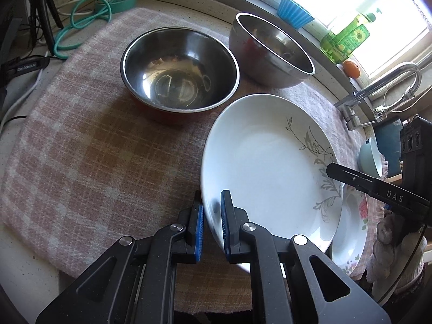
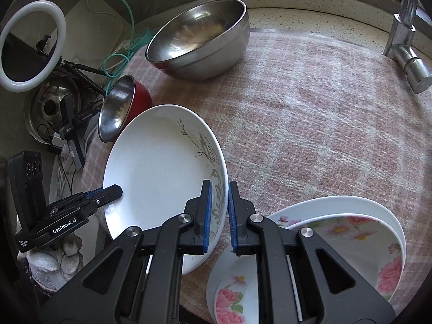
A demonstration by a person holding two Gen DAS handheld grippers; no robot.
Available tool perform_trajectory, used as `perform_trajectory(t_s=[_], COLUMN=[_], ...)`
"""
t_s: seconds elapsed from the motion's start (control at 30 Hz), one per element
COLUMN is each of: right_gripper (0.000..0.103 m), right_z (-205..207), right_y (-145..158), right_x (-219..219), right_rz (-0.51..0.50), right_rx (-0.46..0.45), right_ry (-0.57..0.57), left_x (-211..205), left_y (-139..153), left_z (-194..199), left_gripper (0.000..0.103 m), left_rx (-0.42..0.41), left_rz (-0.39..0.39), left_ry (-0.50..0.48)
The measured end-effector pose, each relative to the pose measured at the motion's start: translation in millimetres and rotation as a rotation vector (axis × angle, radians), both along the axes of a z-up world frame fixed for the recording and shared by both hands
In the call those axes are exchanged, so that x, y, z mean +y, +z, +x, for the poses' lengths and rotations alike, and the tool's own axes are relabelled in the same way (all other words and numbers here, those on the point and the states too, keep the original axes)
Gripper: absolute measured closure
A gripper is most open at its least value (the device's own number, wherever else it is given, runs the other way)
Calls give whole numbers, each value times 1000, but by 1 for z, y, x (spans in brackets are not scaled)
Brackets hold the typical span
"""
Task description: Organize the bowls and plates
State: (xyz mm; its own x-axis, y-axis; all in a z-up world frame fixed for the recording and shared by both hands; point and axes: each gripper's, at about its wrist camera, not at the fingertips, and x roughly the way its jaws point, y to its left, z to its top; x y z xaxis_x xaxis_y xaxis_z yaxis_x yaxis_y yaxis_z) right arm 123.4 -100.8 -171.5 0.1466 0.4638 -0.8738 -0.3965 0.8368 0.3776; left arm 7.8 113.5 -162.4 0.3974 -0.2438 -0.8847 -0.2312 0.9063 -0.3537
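Note:
A white plate with a grey leaf pattern (image 1: 264, 162) is held above the plaid cloth (image 1: 89, 151) by both grippers. My left gripper (image 1: 212, 210) is shut on its near-left rim. My right gripper (image 2: 219, 202) is shut on its opposite rim; it also shows in the left wrist view (image 1: 334, 170). The plate shows in the right wrist view (image 2: 159, 170) too. A stack of pink-flowered plates (image 2: 359, 232) lies under and beside it, seen at the right in the left wrist view (image 1: 353, 226). A steel bowl with a red outside (image 1: 179, 70) and a larger steel bowl (image 1: 270, 54) stand behind.
A faucet (image 1: 388, 86) and a sink area with a pale blue cup (image 1: 371, 156) are at the right. Green cable (image 1: 81, 19), a tripod and a ring light (image 2: 32, 46) are at the left. A green bottle (image 1: 348, 37) and an orange stand on the windowsill.

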Motion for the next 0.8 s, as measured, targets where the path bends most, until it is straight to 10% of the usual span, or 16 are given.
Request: perform_trajectory(t_s=[0.8], right_gripper=[91], right_z=[-50], right_y=[35], right_x=[-132], right_rz=[-8], right_rx=[-38], right_ry=[-265], left_x=[-99], left_y=[24], left_z=[23], left_gripper=[93], left_rx=[-58], left_rz=[-39], left_ry=[-286])
